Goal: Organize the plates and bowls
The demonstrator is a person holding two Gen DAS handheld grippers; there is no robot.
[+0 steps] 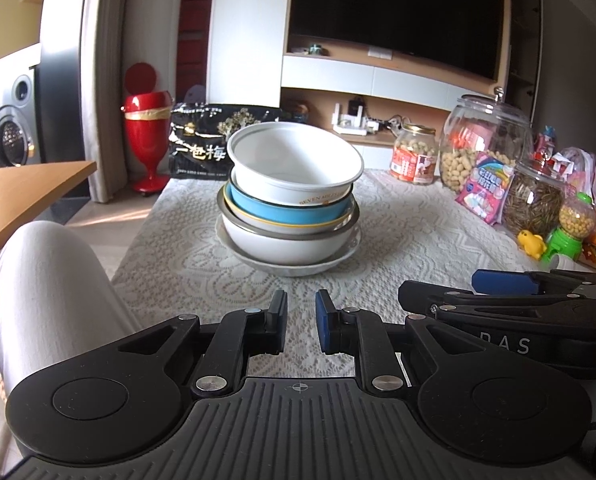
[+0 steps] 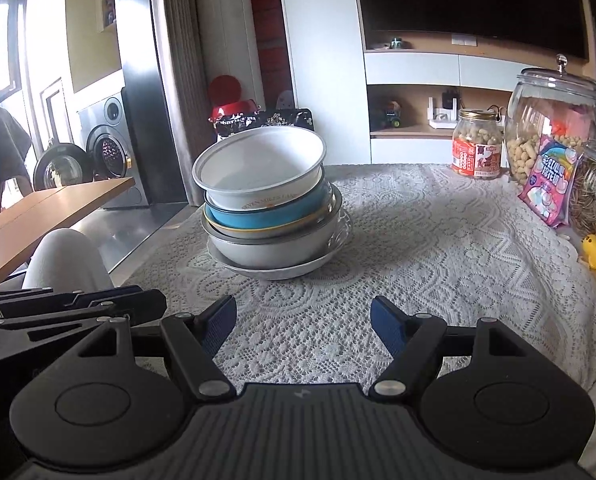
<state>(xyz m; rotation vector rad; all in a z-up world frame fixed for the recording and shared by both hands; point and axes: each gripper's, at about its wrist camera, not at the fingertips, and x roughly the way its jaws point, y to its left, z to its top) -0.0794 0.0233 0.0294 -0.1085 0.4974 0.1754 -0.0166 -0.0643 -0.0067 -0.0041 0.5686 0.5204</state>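
A stack of dishes stands on the lace-covered table. A white bowl is on top, tilted, over a blue bowl, a metal-rimmed white bowl and a shallow plate at the bottom. The same stack shows in the right wrist view, with the white bowl on top. My left gripper is nearly closed with a narrow gap, empty, in front of the stack. My right gripper is open wide and empty, also short of the stack.
Glass jars of snacks, a pink candy bag and toys line the table's right side. A black bag stands behind the stack. A wooden table and a person's knee are at left.
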